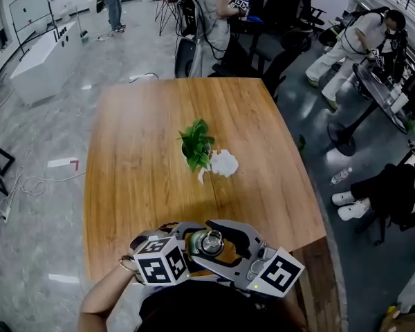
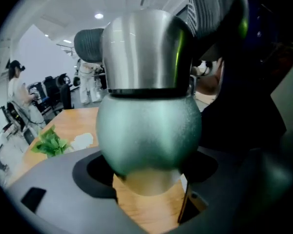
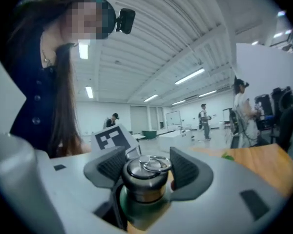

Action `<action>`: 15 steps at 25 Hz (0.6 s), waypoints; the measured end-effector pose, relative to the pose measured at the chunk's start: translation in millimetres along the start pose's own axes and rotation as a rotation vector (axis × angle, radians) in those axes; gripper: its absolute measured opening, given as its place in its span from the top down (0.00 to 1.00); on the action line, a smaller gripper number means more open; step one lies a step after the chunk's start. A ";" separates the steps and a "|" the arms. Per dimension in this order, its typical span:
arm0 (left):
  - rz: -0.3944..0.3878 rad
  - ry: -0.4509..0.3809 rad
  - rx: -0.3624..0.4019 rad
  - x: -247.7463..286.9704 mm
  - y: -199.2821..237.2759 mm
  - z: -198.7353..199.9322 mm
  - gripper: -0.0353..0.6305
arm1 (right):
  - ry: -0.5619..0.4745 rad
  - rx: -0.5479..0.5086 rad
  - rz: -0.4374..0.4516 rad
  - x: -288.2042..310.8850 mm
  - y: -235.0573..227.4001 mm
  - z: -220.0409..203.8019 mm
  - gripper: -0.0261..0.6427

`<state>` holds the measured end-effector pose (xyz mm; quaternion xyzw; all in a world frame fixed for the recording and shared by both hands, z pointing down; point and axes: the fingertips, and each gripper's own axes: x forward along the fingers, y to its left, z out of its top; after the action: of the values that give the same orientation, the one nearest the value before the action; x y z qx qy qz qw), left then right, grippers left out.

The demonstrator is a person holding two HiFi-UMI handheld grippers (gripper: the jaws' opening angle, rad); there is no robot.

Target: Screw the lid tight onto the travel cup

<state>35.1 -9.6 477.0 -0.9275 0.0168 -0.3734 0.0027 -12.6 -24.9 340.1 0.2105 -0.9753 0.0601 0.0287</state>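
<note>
Green travel cup sits clamped in left tongs, right tongs gripping its lid, potted plant well beyond.

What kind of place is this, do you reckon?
Probably an open-plan office or lab workspace: a long wooden table, black office chairs behind it, and other people busy at nearby desks.

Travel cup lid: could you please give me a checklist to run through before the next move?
1. Jaws of the left gripper closed on the green body of the travel cup: ok.
2. Jaws of the right gripper pressed on both sides of the lid: ok.
3. Lid sitting level on the cup: ok.
4. Lid screwed fully tight: cannot tell.
5. The potted plant well clear of both grippers: ok.
</note>
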 end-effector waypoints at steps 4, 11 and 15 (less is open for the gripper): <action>0.189 0.033 -0.118 7.0 28.5 -8.0 0.36 | -0.056 0.066 -0.237 1.0 -29.5 -7.2 0.55; 0.016 0.003 -0.015 9.9 -0.2 -5.3 0.36 | -0.025 0.098 -0.022 -3.6 -8.0 -9.9 0.55; -0.120 0.076 0.081 10.5 -23.0 -17.7 0.36 | 0.082 -0.003 0.131 -0.1 15.1 -23.4 0.55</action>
<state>31.0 13.2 497.4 -0.9111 -0.0541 -0.4083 0.0171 -18.0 -8.2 361.7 0.1435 -0.9851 0.0690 0.0647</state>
